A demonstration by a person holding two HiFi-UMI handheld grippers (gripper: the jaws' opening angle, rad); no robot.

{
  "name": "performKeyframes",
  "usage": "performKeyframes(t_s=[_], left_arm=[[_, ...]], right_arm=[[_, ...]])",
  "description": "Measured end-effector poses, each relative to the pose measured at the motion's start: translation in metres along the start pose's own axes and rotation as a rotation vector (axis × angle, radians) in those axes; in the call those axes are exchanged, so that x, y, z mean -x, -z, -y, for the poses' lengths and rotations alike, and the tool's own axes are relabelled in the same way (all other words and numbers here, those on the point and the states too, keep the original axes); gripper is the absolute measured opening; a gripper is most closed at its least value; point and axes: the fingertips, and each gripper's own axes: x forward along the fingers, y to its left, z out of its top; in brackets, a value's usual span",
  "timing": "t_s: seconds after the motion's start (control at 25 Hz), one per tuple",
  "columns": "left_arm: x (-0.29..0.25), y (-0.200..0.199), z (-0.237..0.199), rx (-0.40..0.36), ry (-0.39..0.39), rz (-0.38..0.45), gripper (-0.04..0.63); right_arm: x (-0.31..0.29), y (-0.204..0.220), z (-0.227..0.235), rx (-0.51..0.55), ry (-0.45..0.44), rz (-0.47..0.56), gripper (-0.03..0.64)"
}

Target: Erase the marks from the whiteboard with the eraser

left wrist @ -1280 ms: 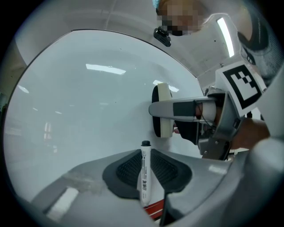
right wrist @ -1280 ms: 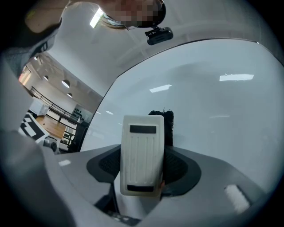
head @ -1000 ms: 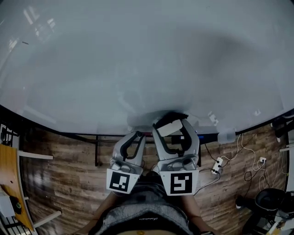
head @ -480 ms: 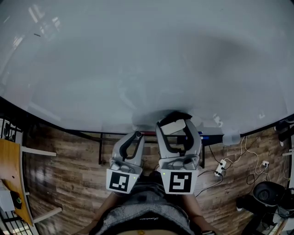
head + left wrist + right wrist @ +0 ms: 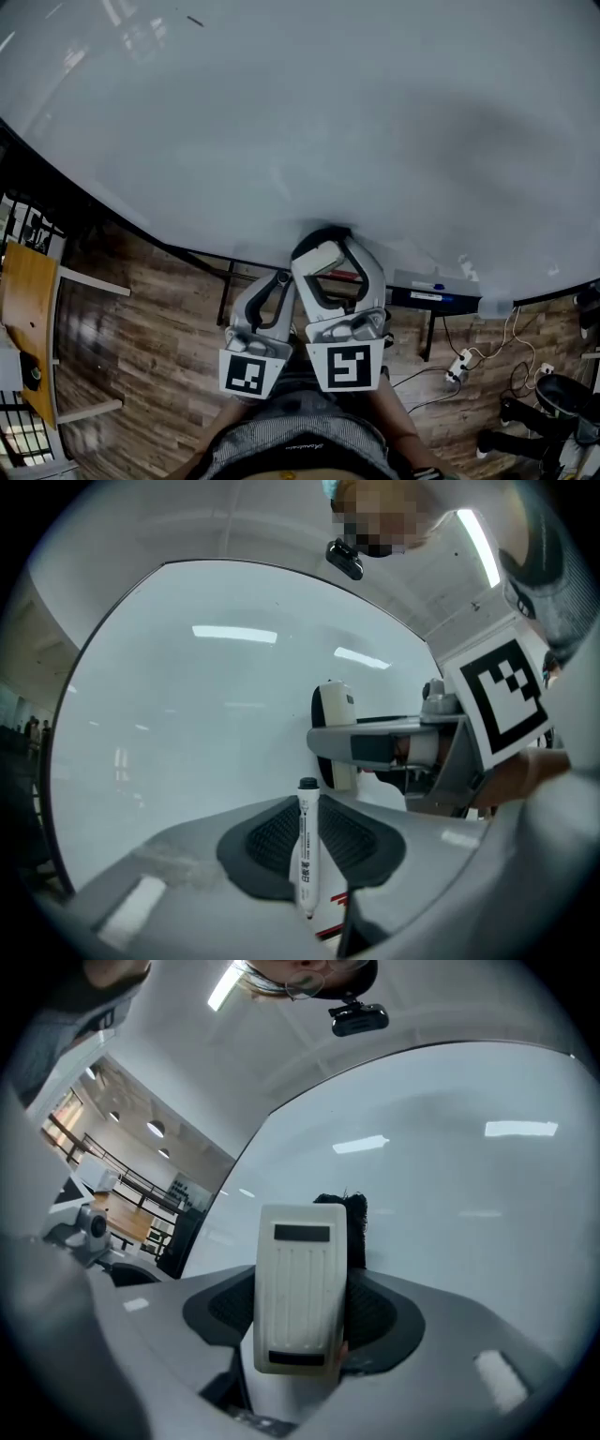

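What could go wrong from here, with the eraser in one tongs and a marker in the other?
1. The marker in the left tongs points at the whiteboard, close beside the eraser; it might touch the board and draw a new line.
2. The eraser sticks far out of the right tongs; hard pressing might tilt it or let it slip.
3. A small dark mark sits far up the board and is easy to miss.

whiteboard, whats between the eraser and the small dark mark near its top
Bare board. The head view shows only glossy white whiteboard between the white plastic eraser and the short dark mark.
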Motion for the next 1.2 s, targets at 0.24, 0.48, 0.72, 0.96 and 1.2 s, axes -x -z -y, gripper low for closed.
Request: performKeyframes(t_s=[0.24,0.48,0.72,0.96,1.2], left_arm=[[0.013,0.0,-0.02,-0.006,-0.047,-0.004,0.074],[0.005,-0.001,-0.008,0.003,0.002,-0.001,0.074],[-0.016,-0.001,0.031,0.015,0.108,0.013,0.074],[-0.032,-0.003,0.06,0.022,0.172,0.022,0.073],[-0.036,-0.006,0.073,0.018,0.192,0.032,0.074]], right_arm=[[-0.014,-0.001,-0.023,-0.017,-0.074,0.0,0.26],[-0.001,0.001,-0.004,0.008,-0.017,-0.021,0.259],[0.037,0.014,0.051,0.089,0.142,-0.068,0.259],[0.079,0.041,0.106,0.079,0.289,-0.175,0.259],[0.102,0.048,0.133,0.087,0.357,-0.182,0.259]])
